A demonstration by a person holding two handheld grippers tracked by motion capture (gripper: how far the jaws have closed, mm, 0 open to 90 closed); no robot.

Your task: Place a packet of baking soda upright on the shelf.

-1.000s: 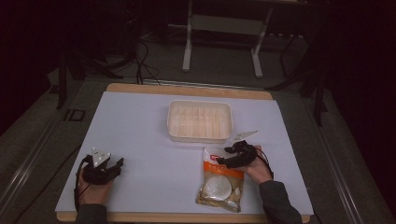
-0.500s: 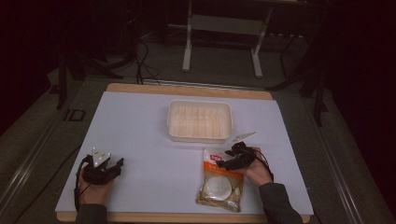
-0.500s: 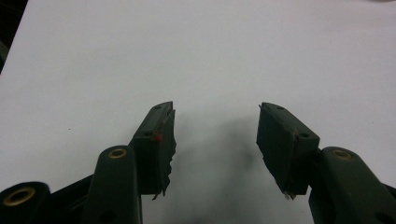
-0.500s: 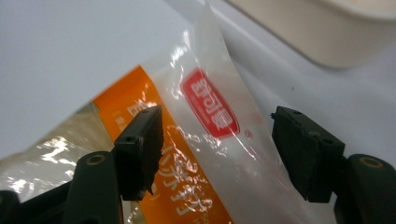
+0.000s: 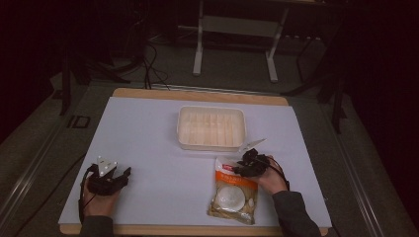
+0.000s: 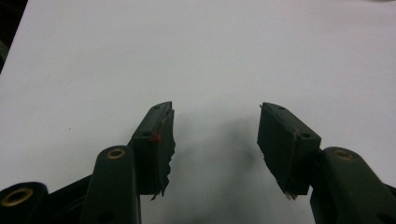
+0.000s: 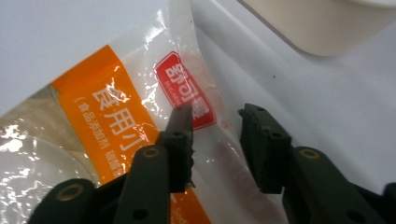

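Observation:
A clear snack bag (image 5: pixel 232 190) with an orange label and a red logo (image 7: pixel 184 88) lies flat near the table's front right. My right gripper (image 5: pixel 243 165) rests low at the bag's top end. In the right gripper view its jaws (image 7: pixel 215 114) straddle the bag's clear upper edge beside the red logo. They have just been closing, a gap still shows between them, and the pads do not press the film. My left gripper (image 5: pixel 122 175) sits at the front left on bare white table, jaws wide open (image 6: pixel 215 126) with nothing between them.
A pale rectangular plastic container (image 5: pixel 210 145) stands at the table's middle, just behind the bag; its corner (image 7: pixel 317 28) is close to the right gripper. The white table top (image 5: pixel 148 133) has wooden edges. Dark floor and a stand's metal legs lie beyond.

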